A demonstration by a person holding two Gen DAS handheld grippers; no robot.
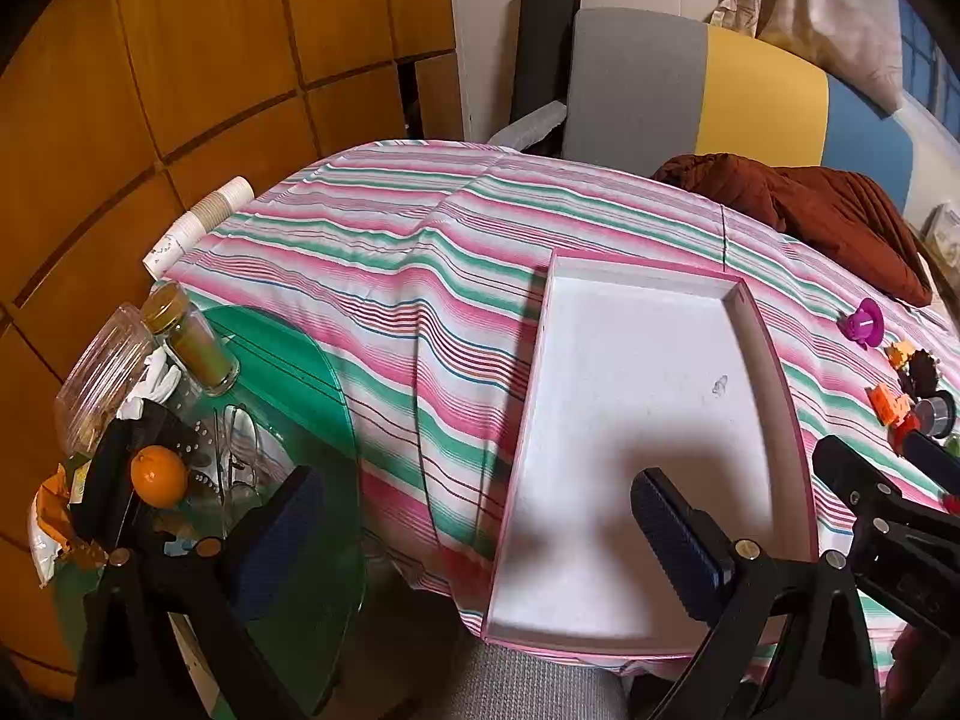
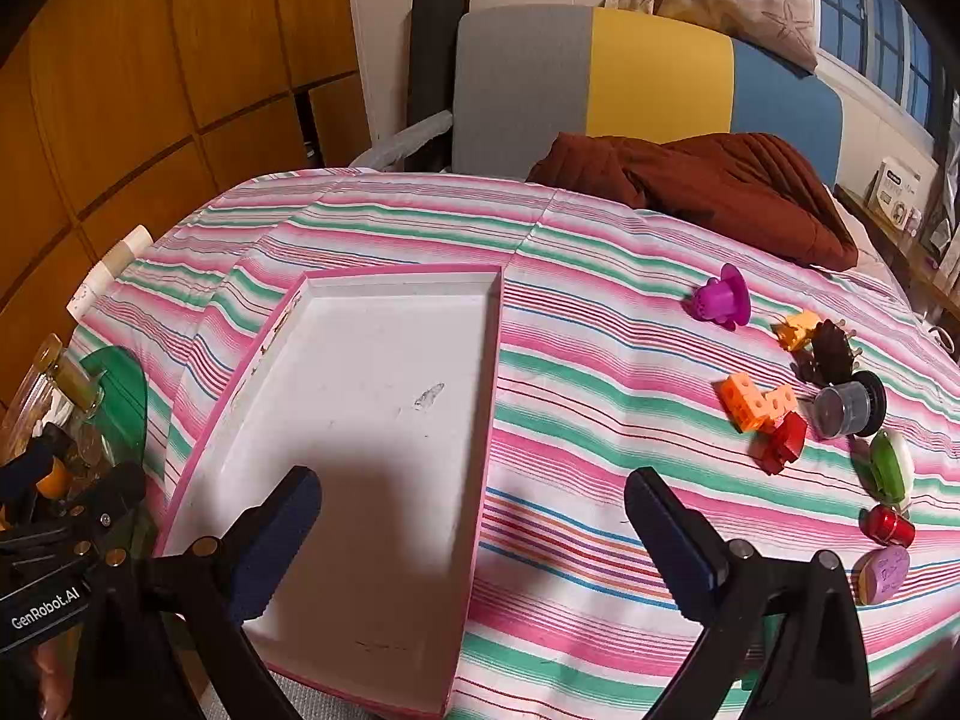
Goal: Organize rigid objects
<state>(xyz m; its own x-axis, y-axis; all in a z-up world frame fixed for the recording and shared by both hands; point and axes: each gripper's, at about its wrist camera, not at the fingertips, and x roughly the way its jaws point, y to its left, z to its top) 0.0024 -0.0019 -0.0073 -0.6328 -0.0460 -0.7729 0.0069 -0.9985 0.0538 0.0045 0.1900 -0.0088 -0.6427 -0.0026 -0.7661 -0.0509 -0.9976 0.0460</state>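
Note:
A shallow white tray with a pink rim (image 1: 753, 312) (image 2: 495, 360) lies bare on the striped bedcover. To its right sits a loose group of small toys: a purple piece (image 2: 723, 297) (image 1: 864, 324), orange blocks (image 2: 757, 402), a red block (image 2: 783, 441), a grey cup (image 2: 843, 411), a dark spiky piece (image 2: 831, 351), a green-and-white piece (image 2: 889, 465), a red can (image 2: 888, 525) and a lilac piece (image 2: 885, 570). My left gripper (image 1: 474, 516) hovers open over the tray's near left edge. My right gripper (image 2: 471, 516) hovers open over the tray's near right edge. Both hold nothing.
A green glass side table (image 1: 300, 372) at the left carries a spice jar (image 1: 192, 336), a clear jar (image 1: 102, 372), an orange (image 1: 159, 475) and glasses. Stacked paper cups (image 1: 198, 222) lie beside the bed. A brown blanket (image 2: 708, 186) lies at the headboard (image 2: 600, 72).

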